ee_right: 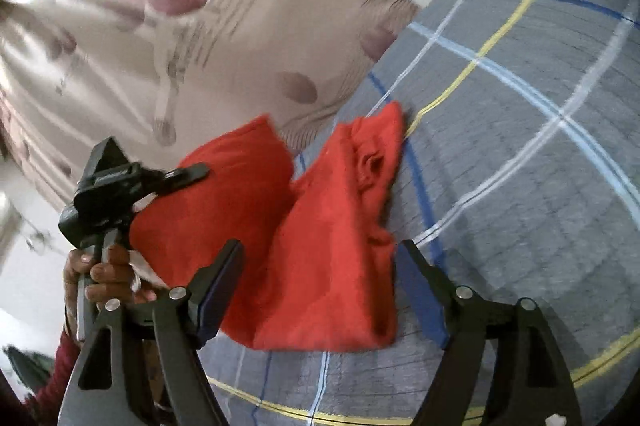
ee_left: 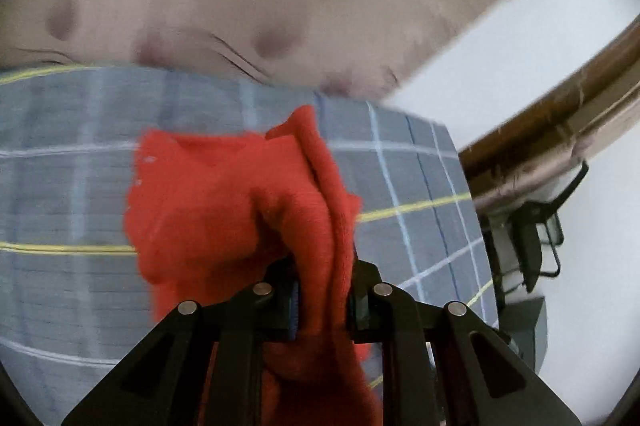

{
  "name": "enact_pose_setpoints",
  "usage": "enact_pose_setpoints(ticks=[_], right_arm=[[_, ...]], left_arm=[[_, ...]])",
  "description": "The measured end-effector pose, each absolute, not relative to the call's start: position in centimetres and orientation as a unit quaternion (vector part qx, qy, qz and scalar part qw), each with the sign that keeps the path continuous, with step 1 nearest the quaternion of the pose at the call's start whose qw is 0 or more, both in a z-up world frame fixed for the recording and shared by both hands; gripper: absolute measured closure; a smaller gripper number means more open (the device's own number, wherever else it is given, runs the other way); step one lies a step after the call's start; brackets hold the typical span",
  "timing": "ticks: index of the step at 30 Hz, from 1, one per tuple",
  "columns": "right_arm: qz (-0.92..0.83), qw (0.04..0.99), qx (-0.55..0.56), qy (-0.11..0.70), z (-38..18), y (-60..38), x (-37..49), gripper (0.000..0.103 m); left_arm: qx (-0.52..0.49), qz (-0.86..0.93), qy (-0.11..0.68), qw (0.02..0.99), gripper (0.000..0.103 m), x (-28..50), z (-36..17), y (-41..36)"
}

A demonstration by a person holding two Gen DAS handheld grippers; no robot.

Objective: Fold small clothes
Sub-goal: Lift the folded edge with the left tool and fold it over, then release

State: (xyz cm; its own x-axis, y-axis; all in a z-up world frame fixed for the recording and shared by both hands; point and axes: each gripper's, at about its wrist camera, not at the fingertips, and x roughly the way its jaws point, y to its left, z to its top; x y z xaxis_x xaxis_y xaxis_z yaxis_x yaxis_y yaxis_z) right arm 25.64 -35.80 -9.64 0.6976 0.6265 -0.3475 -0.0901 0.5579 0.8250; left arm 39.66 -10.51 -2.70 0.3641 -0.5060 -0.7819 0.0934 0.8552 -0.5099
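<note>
Two grippers are being seen at work on one red knit garment, a small piece whose exact kind cannot be told. In the left wrist view, the left gripper is being kept clenched on a bunched fold of the red fabric, which is being squeezed between the pads and is being draped forward and to the left of the fingers over the bedding. In the right wrist view, the right gripper is being held wide apart, its blue-padded fingers standing on either side of the garment's near edge without being pressed on it. The garment's long axis is being shown running away from this gripper, from the near hem up to a gathered, puckered end pointing toward the far edge of the bed. Its right half is being laid flat on the grey plaid bedsheet, while its left half is being lifted off the sheet by the left gripper, which is being gripped by a person's hand in a dark red sleeve. Beyond the bed, a beige curtain with purple leaf prints is being seen, blurred.
</note>
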Motion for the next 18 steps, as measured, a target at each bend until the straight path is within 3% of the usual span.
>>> enact_pose_setpoints(ticks=[5,8,10,13,15,18], right_arm=[[0.212,0.826,0.416,0.315,-9.3,-36.1,25.7,0.027],[0.216,0.828,0.409,0.316,-9.1,-35.8,25.7,0.027],[0.219,0.827,0.410,0.317,-9.1,-35.8,25.8,0.027],[0.234,0.819,0.410,0.326,-9.1,-35.7,25.9,0.027],[0.246,0.824,0.388,0.333,-8.2,-35.3,26.1,0.027],[0.237,0.849,0.324,0.343,-5.9,-34.7,27.7,0.026]], left_arm=[[-0.197,-0.210,0.567,0.772,0.076,41.0,-6.5,-15.8],[-0.267,-0.266,0.536,0.755,0.069,39.7,-5.7,-14.2],[-0.299,-0.286,0.493,0.765,0.042,38.5,-4.0,-11.7],[-0.273,-0.263,0.421,0.824,0.020,35.9,-2.0,-8.0],[-0.206,-0.227,0.383,0.872,0.019,33.8,-2.0,-6.4],[-0.109,-0.221,0.385,0.889,0.019,31.0,-4.7,-6.7]])
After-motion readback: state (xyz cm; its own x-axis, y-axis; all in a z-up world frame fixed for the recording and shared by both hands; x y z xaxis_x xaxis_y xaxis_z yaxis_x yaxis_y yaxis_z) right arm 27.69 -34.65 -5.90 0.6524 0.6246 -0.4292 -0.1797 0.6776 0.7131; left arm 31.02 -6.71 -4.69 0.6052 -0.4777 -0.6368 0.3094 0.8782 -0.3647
